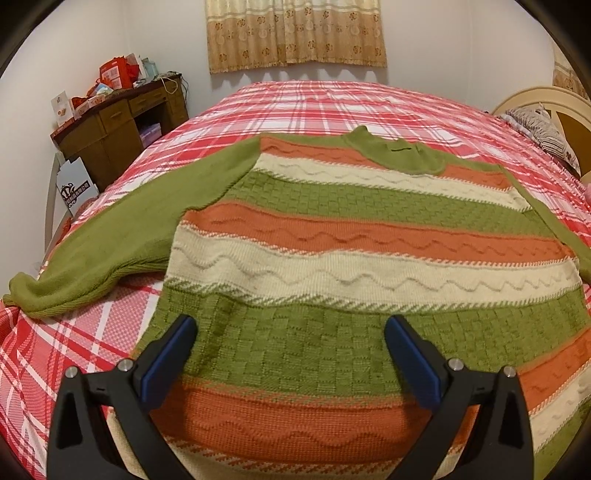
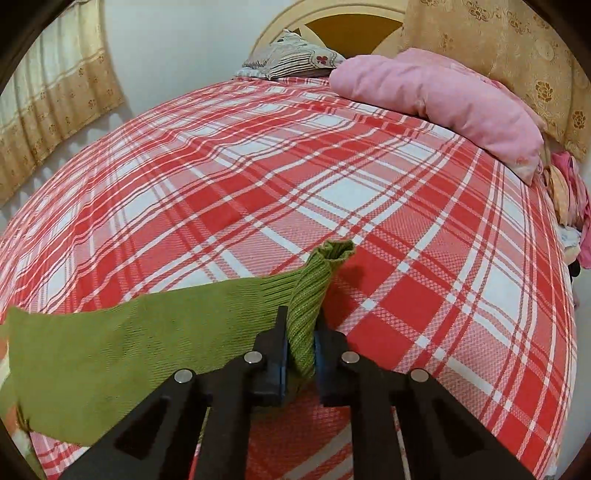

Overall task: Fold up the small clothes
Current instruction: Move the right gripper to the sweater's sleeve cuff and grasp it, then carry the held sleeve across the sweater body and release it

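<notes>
Two black jaws of the left gripper (image 1: 290, 326) stand wide apart, holding nothing, right over the bottom part of the sweater (image 1: 332, 236). Its stripes are green, orange and cream. It lies flat on the bed (image 1: 303, 107), which has a red and white checked cover. One green sleeve (image 1: 103, 243) stretches out to the left.

On the other side, the right gripper (image 2: 301, 328) is squeezed tight on the ribbed green cuff (image 2: 317, 288) of the other sleeve. The cuff sticks up past the jaws.

Farther back, a pink pillow (image 2: 439, 99) lies by the headboard (image 2: 332, 14). A brown desk (image 1: 122, 118) stands in the corner, and curtains (image 1: 295, 33) hang on the wall.
</notes>
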### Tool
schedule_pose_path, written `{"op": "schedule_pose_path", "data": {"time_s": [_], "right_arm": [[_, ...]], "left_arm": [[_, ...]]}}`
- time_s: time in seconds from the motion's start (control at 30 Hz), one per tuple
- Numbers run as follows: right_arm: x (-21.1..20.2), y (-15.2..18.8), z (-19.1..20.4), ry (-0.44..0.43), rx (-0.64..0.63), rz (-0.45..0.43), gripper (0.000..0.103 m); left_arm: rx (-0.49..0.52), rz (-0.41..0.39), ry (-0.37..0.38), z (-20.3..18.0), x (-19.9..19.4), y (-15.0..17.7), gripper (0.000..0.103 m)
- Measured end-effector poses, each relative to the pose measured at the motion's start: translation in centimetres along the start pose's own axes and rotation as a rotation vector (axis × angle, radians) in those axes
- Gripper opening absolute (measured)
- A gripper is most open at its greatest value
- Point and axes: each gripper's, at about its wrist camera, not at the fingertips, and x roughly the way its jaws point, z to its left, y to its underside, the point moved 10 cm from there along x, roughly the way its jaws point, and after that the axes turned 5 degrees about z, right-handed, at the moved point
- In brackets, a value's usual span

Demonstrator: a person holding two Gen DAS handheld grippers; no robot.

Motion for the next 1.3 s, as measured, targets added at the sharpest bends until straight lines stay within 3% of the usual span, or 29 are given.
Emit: {"op": "schedule_pose_path", "data": {"time_s": [0.17,0.3,0.43,0.6,0.77,0.97,1.17,1.3], "right_arm": [[-3.3,-0.7,1.3,-0.076,0.014,-0.048,0.010],[-8.9,-1.9,5.3,-0.164,-0.047,-0.126,0.009],[-14.1,-1.7,12.1,-0.290,-0.125,-0.155,0.010],[-18.8,1.2,22.7,-0.472,-0.237,-0.141,0.010],[-20.5,7.1,35.4,-0.657,-0.355,-0.062,0.010],[-18.7,14.4,47.0,-0.785,-0.481,0.073,0.010],[-17.2,21.1,54.3,-0.964,-0.610,0.254,0.010],[-16.7,25.4,57.9,-1.023,-0.741,0.341,0.010]], "left_arm": [[-0.002,-0.006,0.005,0.1,-0.1,0.1,0.103],[-0.005,-0.009,0.011,0.1,-0.1,0.1,0.103],[-0.008,-0.014,0.017,0.2,-0.2,0.1,0.103],[-0.013,-0.020,0.027,0.3,-0.3,0.1,0.103],[-0.020,-0.029,0.040,0.4,-0.4,0.1,0.103],[-0.040,-0.043,0.072,0.7,-0.6,0.0,0.103],[-0.059,-0.059,0.102,0.9,-0.7,-0.2,0.103],[-0.074,-0.069,0.121,1.1,-0.8,-0.3,0.103]]}}
